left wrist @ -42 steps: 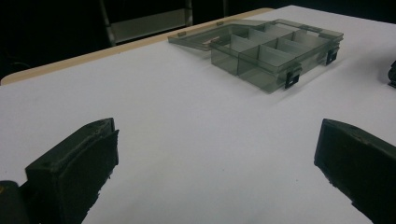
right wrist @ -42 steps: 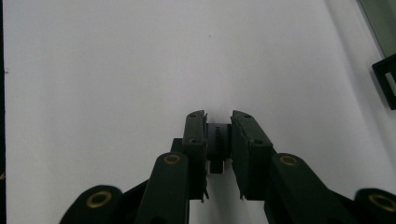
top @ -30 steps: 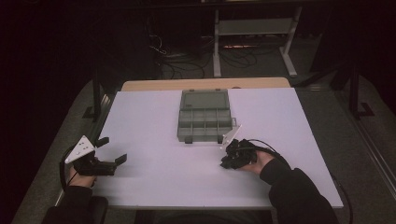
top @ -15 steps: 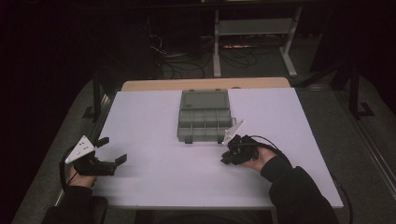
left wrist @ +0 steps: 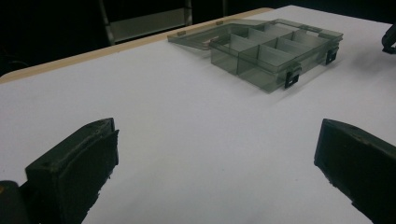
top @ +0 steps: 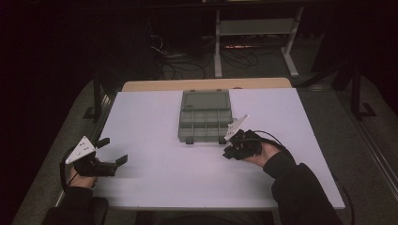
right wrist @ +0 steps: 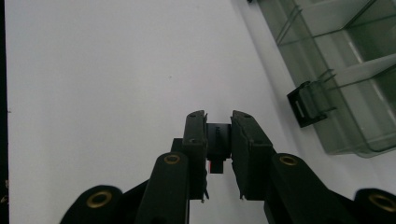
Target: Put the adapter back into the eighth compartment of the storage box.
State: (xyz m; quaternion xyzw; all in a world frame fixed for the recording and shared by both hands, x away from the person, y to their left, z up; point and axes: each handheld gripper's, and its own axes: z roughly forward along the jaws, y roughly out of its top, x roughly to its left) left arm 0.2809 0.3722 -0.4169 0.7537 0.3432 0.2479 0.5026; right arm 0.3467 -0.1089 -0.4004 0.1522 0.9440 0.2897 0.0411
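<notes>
two tongs apart on bare white table [top: 155,117]; organizer box [top: 205,116] near far edge

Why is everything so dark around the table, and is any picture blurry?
High view: light falls on the white table, while the floor and shelving behind sit in gloom. Left gripper view: the compartment box is sharp, the near jaws soft. Right gripper view: bright table, and the small black part between the jaws is shadowed.

Overhead view plus two close gripper-mounted views
</notes>
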